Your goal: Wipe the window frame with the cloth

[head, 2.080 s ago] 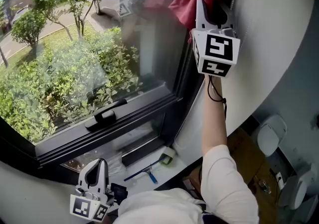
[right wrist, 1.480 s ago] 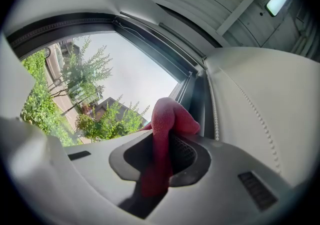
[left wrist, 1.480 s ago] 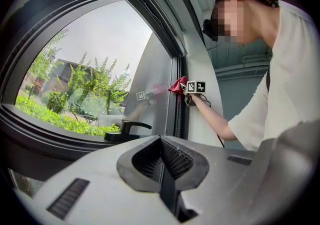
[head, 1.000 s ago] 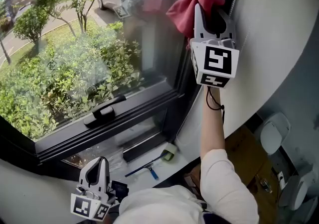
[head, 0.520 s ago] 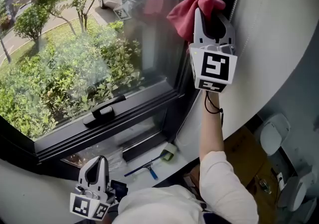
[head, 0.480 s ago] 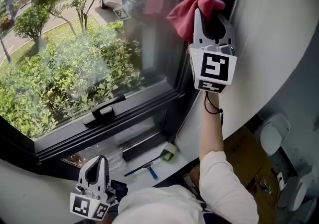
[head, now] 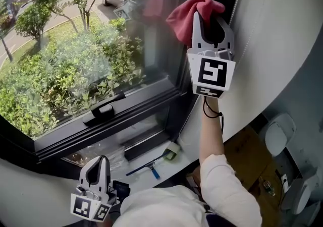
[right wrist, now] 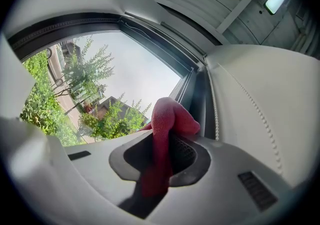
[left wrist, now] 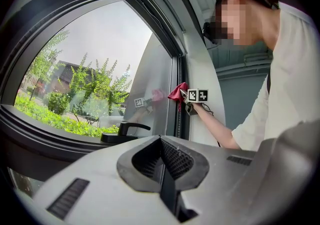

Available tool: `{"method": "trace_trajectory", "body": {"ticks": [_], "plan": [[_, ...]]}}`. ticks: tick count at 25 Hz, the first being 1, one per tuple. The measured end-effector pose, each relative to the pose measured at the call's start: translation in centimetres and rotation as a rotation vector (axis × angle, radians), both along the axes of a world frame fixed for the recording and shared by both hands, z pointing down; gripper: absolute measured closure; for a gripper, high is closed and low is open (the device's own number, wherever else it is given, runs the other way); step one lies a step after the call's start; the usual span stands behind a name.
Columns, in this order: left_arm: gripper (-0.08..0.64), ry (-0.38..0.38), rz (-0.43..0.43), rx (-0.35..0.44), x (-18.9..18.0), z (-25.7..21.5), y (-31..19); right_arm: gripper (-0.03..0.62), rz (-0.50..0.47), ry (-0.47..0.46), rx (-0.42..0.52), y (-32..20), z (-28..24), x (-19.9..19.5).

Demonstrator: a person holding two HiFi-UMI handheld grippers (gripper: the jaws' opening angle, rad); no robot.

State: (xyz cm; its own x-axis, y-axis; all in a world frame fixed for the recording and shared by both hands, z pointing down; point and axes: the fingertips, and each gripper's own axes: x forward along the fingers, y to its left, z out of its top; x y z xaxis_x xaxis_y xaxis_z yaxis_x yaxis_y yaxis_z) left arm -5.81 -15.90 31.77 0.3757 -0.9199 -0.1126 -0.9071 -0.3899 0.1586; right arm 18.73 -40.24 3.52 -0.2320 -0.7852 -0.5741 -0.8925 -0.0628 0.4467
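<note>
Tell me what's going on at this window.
A person is cleaning the window with a two-jaw gripper in each hand. The right gripper is clamped on a red cloth and is raised high, pressing it against the dark upright window frame at the right edge of the glass. The left gripper hangs low by the sill, its jaws together with nothing between them. A blue-handled squeegee lies on the sill.

1. Right gripper: jaws closed on the cloth.
2. Cloth: red, bunched above the jaw tips, its top lying against the dark frame.
3. Glass left of the frame; trees and a building show beyond.
4. A bead cord hangs right of the frame.
</note>
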Motion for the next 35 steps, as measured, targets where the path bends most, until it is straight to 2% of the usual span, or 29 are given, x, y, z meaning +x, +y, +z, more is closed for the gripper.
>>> {"method": "trace_trajectory", "body": {"ticks": [6,12,18,24,30,35], "plan": [[0.552,0.005,-0.028,-0.010,1.4,0.5,0.8,0.509,-0.026,-0.010,-0.015,0.0,1.5,0.1],[0.552,0.015,-0.066,-0.029,3.2,1.4,2.1,0.509,-0.023,0.019,-0.022,0.0,2.6,0.2],[0.551,0.021,-0.046,-0.025,5.1,1.5,2.7,0.509,-0.039,0.022,-0.045,-0.1,3.6,0.1],[0.551,0.037,-0.044,-0.017,5.0,1.4,2.7,0.509,-0.071,-0.004,-0.061,-0.1,3.8,0.1],[0.551,0.023,-0.023,-0.018,4.2,0.5,2.9,0.509,-0.047,-0.010,-0.062,-0.1,4.0,0.3],[0.552,0.008,-0.039,-0.011,3.4,0.2,3.0,0.509,-0.027,-0.002,-0.062,-0.2,4.7,0.2]]}}
